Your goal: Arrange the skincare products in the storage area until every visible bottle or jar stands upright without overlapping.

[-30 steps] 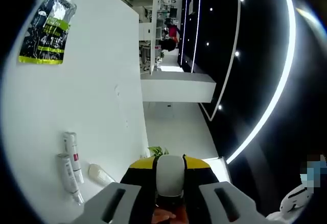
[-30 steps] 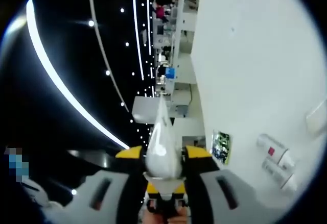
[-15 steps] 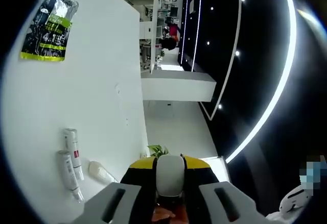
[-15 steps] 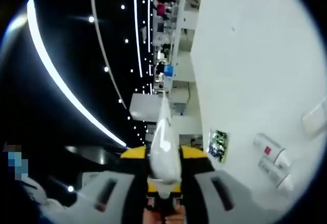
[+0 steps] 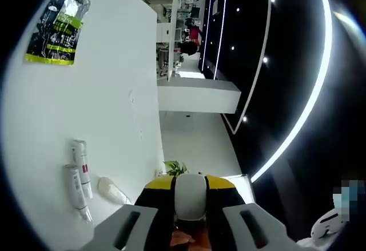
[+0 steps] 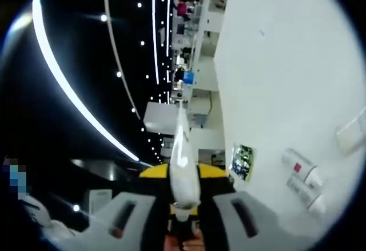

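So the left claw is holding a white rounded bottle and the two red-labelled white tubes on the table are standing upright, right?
Not quite. The left claw does hold a white rounded bottle, but the two red-labelled white tubes are lying flat on the white table, side by side. The left gripper view shows it.

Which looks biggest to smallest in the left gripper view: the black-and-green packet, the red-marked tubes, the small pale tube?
1. Black-and-green packet, clearly largest.
2. The two red-marked tubes, alike in size, unranked.
3. Small pale tube.
Fisheye distortion makes this apparent size only.
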Demonstrator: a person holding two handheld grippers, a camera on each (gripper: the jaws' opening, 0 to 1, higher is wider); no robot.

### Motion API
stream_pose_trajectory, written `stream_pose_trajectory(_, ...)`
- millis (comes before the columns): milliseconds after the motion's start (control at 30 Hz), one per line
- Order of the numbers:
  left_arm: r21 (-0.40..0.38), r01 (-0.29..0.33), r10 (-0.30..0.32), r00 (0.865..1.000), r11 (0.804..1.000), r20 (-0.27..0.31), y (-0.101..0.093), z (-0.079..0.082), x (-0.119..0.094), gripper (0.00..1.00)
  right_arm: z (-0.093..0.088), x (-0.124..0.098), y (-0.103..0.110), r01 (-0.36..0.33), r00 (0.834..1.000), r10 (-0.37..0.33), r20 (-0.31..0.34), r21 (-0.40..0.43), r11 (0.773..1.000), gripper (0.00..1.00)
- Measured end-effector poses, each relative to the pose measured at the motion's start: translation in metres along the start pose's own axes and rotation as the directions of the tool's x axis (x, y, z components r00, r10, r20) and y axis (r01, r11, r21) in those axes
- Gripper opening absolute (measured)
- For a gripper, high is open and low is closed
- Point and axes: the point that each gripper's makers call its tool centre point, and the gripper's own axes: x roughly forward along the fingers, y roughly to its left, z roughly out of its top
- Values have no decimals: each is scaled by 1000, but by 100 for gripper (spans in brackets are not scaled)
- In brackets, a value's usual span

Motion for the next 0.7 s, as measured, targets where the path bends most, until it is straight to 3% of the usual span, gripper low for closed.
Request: stream_pose_trajectory(700,9,22,-22,999,1000,-40,-4,-12,-9,19,-10,-6,9,-5,999,0,-54,-80,997,8)
